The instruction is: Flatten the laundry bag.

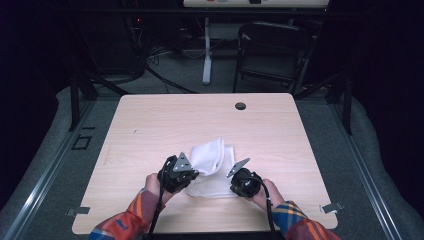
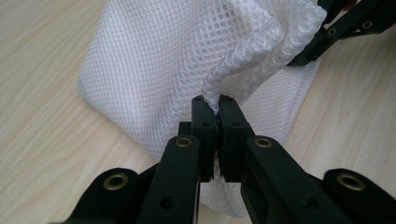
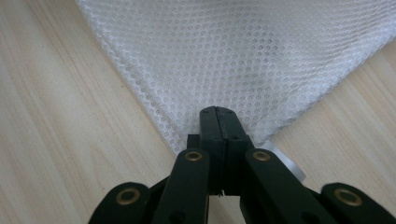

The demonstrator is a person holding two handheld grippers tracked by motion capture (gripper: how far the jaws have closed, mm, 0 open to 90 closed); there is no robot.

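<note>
White mesh cloth [image 1: 212,167] pinched between left hand-held gripper [image 2: 216,108] and right hand-held gripper [image 3: 216,113].

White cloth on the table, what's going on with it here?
A person at a wooden table is working a white mesh cloth with a gripper in each hand. The left gripper is shut on a raised fold of the cloth. The right gripper is shut on a corner of it. Part of the cloth is doubled over; the rest lies on the table.
</note>
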